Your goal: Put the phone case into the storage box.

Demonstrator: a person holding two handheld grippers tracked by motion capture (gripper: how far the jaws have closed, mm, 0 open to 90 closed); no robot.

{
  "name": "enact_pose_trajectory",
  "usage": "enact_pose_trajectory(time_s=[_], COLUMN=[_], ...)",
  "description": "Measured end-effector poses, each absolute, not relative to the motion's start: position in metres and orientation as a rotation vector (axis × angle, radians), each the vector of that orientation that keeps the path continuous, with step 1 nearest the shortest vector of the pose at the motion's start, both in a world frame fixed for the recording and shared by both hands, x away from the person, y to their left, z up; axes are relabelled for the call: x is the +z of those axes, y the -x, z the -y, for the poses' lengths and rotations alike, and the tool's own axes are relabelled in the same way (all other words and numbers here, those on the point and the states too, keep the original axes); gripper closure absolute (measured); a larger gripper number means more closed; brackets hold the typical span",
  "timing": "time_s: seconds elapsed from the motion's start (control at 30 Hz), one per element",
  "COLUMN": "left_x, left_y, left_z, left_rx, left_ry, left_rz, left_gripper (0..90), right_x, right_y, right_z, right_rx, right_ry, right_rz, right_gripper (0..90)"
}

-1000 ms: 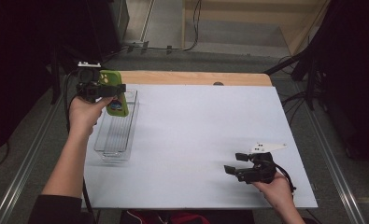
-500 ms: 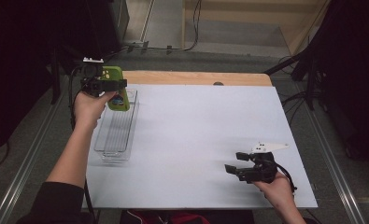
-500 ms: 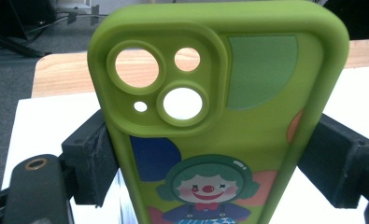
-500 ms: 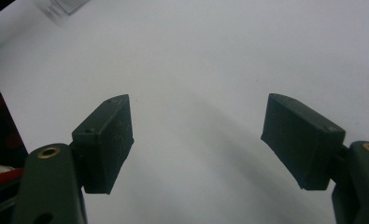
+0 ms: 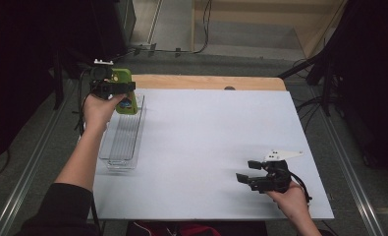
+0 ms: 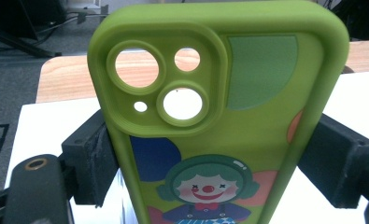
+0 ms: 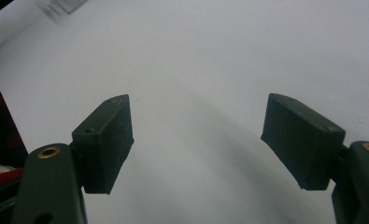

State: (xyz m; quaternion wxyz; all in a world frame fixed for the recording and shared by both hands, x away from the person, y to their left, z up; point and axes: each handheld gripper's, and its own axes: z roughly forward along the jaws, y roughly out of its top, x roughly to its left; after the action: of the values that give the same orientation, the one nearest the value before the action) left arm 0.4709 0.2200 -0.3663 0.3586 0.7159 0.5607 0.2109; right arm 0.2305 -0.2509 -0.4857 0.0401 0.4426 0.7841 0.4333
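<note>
A green phone case (image 5: 124, 98) with a clown picture and camera cut-outs is clamped upright in my left gripper (image 5: 118, 88), above the far end of a clear plastic tray (image 5: 114, 158) at the table's left side. In the left gripper view the case (image 6: 229, 102) stands between the two black pads, which press on its long edges, so my left gripper (image 6: 215, 158) is shut on it. My right gripper (image 5: 247, 171) rests low near the table's front right, jaws wide apart. Bare white surface lies between the jaws of my right gripper (image 7: 196, 140).
A white sheet (image 5: 216, 132) covers most of the table, and a strip of wood (image 5: 206, 81) shows along the far edge. Cables and dark stands surround the table on the floor. In the right gripper view, a corner of the clear tray (image 7: 63, 5) appears at the top left.
My left gripper has shifted slightly farther away with the phone case still in it. The right gripper has stayed where it was.
</note>
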Motion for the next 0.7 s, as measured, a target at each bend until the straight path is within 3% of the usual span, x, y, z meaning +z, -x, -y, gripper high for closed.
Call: enact_pose_trajectory(time_s=[0.7], left_x=[-0.395], left_y=[-0.497], left_z=[-0.218], left_rx=[0.586], left_ry=[-1.819], left_rz=[-1.478], left_gripper=[15.7], right_x=[-0.485], right_y=[-0.23], right_z=[0.251], right_rx=[1.325], right_ry=[-1.352], right_rz=[-2.392], right_gripper=[22.9])
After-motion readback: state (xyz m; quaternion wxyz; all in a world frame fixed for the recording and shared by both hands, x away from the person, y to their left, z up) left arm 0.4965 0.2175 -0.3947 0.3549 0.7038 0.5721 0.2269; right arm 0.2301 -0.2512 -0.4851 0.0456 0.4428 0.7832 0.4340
